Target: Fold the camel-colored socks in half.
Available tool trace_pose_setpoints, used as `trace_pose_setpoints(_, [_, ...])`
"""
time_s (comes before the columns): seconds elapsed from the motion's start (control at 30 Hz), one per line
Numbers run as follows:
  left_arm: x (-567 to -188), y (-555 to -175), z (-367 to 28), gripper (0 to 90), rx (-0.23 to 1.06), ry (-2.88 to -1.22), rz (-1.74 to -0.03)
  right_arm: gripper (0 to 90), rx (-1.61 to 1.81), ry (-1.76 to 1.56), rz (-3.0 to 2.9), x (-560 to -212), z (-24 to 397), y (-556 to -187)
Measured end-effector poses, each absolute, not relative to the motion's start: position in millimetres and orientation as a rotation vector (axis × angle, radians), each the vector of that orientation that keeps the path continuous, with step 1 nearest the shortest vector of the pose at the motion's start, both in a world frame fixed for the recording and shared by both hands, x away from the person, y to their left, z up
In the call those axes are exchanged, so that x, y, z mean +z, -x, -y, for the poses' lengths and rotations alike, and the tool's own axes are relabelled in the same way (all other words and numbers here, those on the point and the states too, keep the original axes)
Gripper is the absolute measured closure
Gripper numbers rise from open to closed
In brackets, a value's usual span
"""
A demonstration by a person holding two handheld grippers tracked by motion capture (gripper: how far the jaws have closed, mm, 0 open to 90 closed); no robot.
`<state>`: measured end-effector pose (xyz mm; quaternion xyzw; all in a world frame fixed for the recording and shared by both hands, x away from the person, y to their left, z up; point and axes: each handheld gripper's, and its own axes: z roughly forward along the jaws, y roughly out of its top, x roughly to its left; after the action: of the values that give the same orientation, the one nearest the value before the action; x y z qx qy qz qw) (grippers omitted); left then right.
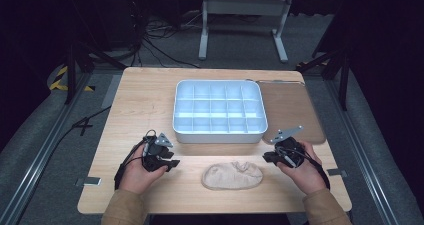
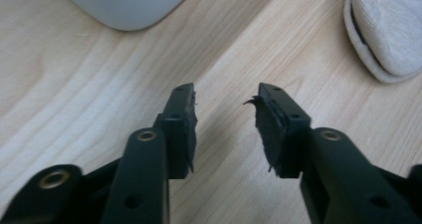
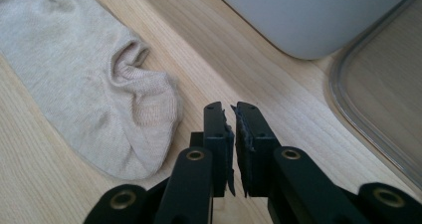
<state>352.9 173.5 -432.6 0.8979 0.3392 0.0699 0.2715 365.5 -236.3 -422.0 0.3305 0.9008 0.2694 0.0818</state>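
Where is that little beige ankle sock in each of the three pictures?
High view: the beige ankle sock lies flat at the table's near edge, between the two hands.
Left gripper view: upper right corner, beyond the open jaws.
Right gripper view: upper left, left of the nearly closed jaws.
Shared landmark: the white compartment tray, behind the sock.

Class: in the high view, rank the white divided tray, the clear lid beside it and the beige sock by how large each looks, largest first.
1. White divided tray
2. Clear lid, partly tucked behind the tray's right edge, so its full extent is unsure
3. Beige sock, clearly the smallest
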Motion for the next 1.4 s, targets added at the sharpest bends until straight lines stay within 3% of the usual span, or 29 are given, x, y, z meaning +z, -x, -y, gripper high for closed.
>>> trace_pose_setpoints(0.2, [-418.5, -346.4, -164.1, 53.9, 0.198, -2.421, -0.905, 79.3, 0.851, -0.975, -2.685, -420.4, 240.5, -363.5])
trace_pose_setpoints(0.43, [-407.1, -341.9, -160.8, 56.6, 0.212, -2.47, -0.919, 80.5, 0.887, -1.039, -2.713, -418.7, 242.9, -362.3])
trace_pose_setpoints(0.7, [-391.6, -335.0, -144.5, 54.6, 0.14, -2.485, -0.896, 88.5, 0.877, -1.023, -2.771, -417.8, 237.5, -356.6])
trace_pose_setpoints(1.4, [-393.7, -326.6, -99.7, 50.0, -0.011, -2.466, -0.825, 89.1, 0.844, -0.89, -2.886, -421.9, 214.4, -340.4])
